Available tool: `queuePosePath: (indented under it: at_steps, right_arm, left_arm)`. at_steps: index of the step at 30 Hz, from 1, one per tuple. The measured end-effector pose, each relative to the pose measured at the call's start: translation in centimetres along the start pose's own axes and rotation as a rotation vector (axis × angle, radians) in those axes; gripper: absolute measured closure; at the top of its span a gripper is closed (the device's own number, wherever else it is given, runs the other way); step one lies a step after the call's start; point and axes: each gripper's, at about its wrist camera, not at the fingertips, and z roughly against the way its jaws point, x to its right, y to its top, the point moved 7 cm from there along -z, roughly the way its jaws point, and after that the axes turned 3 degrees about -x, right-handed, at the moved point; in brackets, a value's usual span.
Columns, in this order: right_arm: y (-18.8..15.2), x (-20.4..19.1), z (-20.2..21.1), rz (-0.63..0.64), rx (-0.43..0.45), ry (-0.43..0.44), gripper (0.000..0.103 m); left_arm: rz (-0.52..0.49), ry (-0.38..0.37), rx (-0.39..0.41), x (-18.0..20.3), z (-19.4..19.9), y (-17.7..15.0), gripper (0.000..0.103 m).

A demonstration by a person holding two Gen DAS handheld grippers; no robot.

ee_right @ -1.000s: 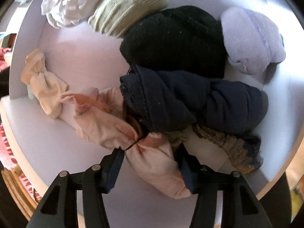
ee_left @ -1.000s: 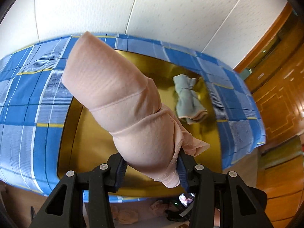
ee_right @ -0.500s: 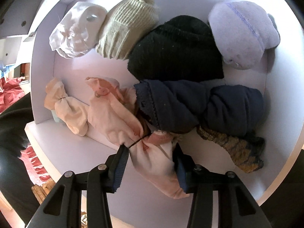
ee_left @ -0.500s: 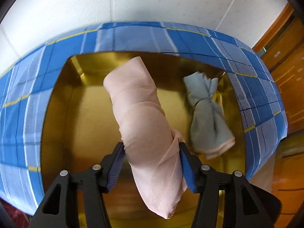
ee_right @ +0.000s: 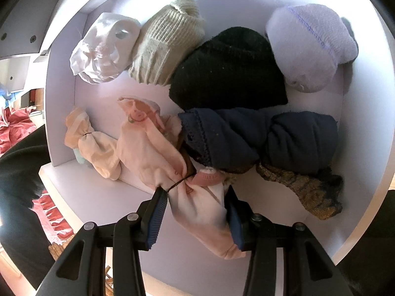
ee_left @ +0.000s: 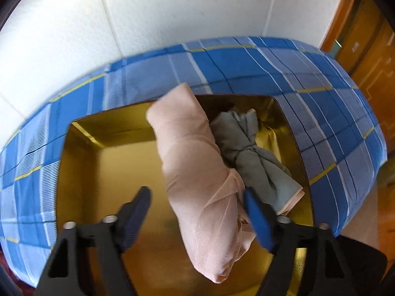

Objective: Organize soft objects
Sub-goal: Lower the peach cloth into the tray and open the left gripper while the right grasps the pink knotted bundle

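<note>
The left gripper (ee_left: 197, 202) has just been spreading its jaws, and they now stand wide: the left blue pad is clear of the peach cloth roll (ee_left: 197, 172) with gold showing between them, while the right pad sits just beside or barely against the roll's knotted part, which I cannot tell. The roll lies between the fingers, its tied end toward the camera and its blunt end reaching to the far wall of the gold-lined box (ee_left: 98, 172). Just right of it, touching along its side, lies a grey-green cloth bundle (ee_left: 249, 153) tied at the middle. The box sits on a blue plaid cloth (ee_left: 308, 93), with a white wall behind and wooden panels at the right. The right gripper (ee_right: 196, 209) is at a narrow setting, both pads pressed against the pink printed bundle (ee_right: 172, 167), just below the dark elastic band around it; the bundle's loose end hangs toward the camera. Around it, on a white shelf (ee_right: 103, 192), lie a peach tied bundle (ee_right: 91, 145) to the left, a navy twisted bundle (ee_right: 259, 140) touching it on the right, a brown-gold knit piece (ee_right: 303, 190) below that, and behind them a white satin ball (ee_right: 103, 51), a cream ribbed roll (ee_right: 167, 44), a black roll (ee_right: 227, 69) and a lilac roll (ee_right: 308, 49). No brand, label or legible writing shows; the pink print is too small to read.
</note>
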Motion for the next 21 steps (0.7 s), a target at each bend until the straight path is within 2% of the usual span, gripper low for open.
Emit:
queuePosePath:
  at_steps: [6,9,17,19,21]
  right_arm:
    - [-0.1,0.0,-0.3,0.017,0.0,-0.034,0.057]
    - [-0.2,0.0,0.0,0.032,0.001,-0.052,0.057]
    - [-0.3,-0.5,-0.5,0.033,0.009,-0.068,0.057]
    - [-0.3,-0.6,-0.5,0.033,0.008,-0.068,0.057]
    - [-0.2,-0.6,-0.5,0.035,0.009,-0.068,0.057]
  left_arm:
    - [0.07,-0.022,0.05,-1.5,2.3,-1.5,0.02]
    - [0.093,-0.045,0.044,-2.3,2.6,-2.9,0.019]
    - [0.089,0.016,0.028,-3.5,2.1,-5.0,0.02]
    - [0.06,0.069,0.001,-3.5,1.4,-5.1,0.026]
    - [0.026,0.141,-0.029,-3.8,0.4,-5.0,0.045]
